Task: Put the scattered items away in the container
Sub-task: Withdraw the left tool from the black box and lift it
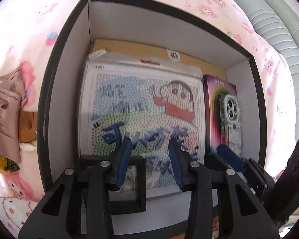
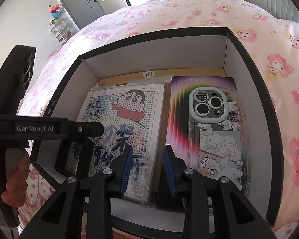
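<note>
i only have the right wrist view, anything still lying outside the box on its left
Observer: Yes, a wooden comb lies on the bedding right beside the box's left wall.
Operator: just that
Observer: No, a beige fabric item lies next to the comb, farther from the box.
Operator: is the left gripper holding anything
Observer: No, the left gripper is open over the box with nothing between its pads.
</note>
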Motion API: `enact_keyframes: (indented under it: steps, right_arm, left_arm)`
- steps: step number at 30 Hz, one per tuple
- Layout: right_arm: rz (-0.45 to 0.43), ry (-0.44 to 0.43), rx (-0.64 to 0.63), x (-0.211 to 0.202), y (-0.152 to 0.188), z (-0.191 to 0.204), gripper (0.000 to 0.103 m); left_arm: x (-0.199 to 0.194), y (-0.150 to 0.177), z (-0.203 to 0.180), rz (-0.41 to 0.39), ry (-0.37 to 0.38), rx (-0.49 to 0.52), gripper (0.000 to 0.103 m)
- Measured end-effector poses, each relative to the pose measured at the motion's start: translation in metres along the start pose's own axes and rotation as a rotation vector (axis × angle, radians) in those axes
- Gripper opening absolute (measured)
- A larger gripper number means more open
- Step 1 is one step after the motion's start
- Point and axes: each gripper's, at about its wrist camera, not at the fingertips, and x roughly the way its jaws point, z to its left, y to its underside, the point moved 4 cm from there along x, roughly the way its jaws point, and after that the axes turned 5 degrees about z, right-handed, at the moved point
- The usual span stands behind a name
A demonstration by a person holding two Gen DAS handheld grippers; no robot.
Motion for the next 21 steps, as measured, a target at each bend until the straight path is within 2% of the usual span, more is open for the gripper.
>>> enact_keyframes:
  steps: [4, 7, 8, 11, 12, 13, 15, 17, 21]
  right_arm:
    - [0.022, 0.01, 0.013, 0.004, 0.0, -0.004, 0.028]
    - [0.021, -0.008, 0.026, 0.002, -0.001, -0.004, 0.028]
    - [0.014, -0.024, 0.036, -0.002, -0.002, -0.004, 0.028]
    - [-0.054, -0.021, 0.032, -0.021, -0.003, -0.004, 0.028]
    - [-0.073, -0.009, 0.032, -0.025, -0.003, -0.006, 0.028]
    - [-0.081, 0.004, 0.036, -0.026, -0.002, -0.008, 0.028]
    - [-0.066, 0.022, 0.052, -0.022, 0.001, -0.014, 0.028]
    - [-0.05, 0.008, 0.069, -0.02, 0.001, -0.018, 0.028]
    - [-0.069, 0.004, 0.067, -0.025, -0.001, -0.016, 0.028]
  left_arm:
    - [-0.01, 0.002, 0.004, 0.001, 0.024, 0.008, 0.039]
    - [-0.021, 0.006, 0.002, -0.042, 0.042, 0.025, 0.039]
    - [-0.026, 0.011, 0.0, -0.05, 0.081, 0.032, 0.039]
    - [-0.033, 0.027, -0.008, -0.032, 0.287, 0.015, 0.039]
    - [-0.031, 0.03, -0.011, -0.012, 0.314, 0.011, 0.039]
    - [-0.027, 0.031, -0.012, 0.009, 0.3, 0.01, 0.039]
    - [-0.02, 0.031, -0.006, 0.032, 0.199, -0.01, 0.039]
    - [-0.023, 0.038, 0.016, 0.055, 0.135, -0.053, 0.039]
    - [-0.036, 0.041, 0.027, 0.024, 0.04, -0.042, 0.038]
